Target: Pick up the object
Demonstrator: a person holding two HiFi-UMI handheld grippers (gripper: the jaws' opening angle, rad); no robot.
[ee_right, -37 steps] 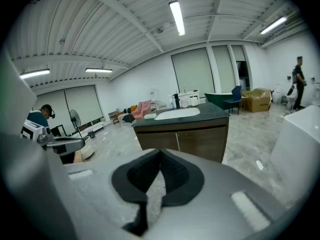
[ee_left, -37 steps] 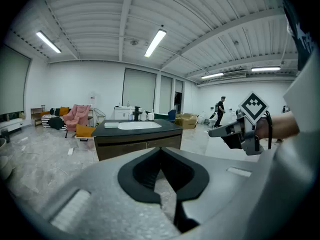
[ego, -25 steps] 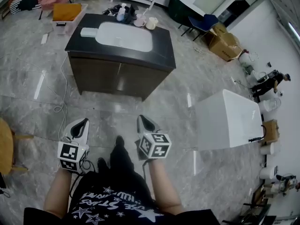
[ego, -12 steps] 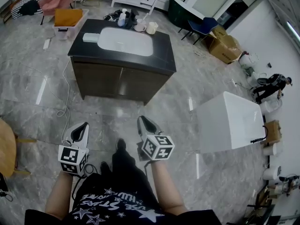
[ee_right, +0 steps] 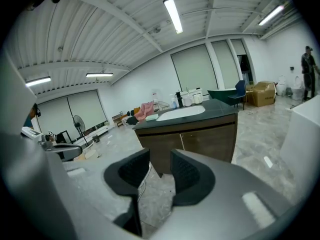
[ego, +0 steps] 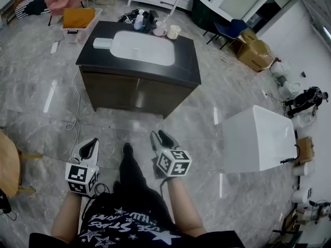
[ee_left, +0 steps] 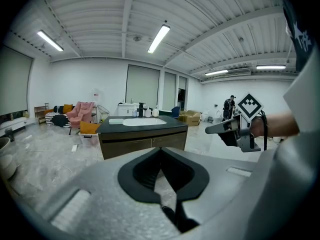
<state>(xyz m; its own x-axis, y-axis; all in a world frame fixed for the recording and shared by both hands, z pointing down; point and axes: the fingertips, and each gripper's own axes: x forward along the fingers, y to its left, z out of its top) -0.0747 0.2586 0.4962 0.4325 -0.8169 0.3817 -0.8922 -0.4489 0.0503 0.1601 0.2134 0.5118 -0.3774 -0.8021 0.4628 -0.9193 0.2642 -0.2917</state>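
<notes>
Left tongs (ego: 89, 146) together, empty; right tongs (ego: 160, 138) have just opened, nothing between them. Both hang over the floor (ego: 46, 107), well apart from the counter (ego: 189, 66). Bottle (ego: 139, 19) and mugs (ego: 173, 32) stand at its far edge.

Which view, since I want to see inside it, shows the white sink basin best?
The head view: it looks down into the sink basin, showing its whole white bowl. Both gripper views see the sink basin from the side, as a thin white strip on the dark counter.
</notes>
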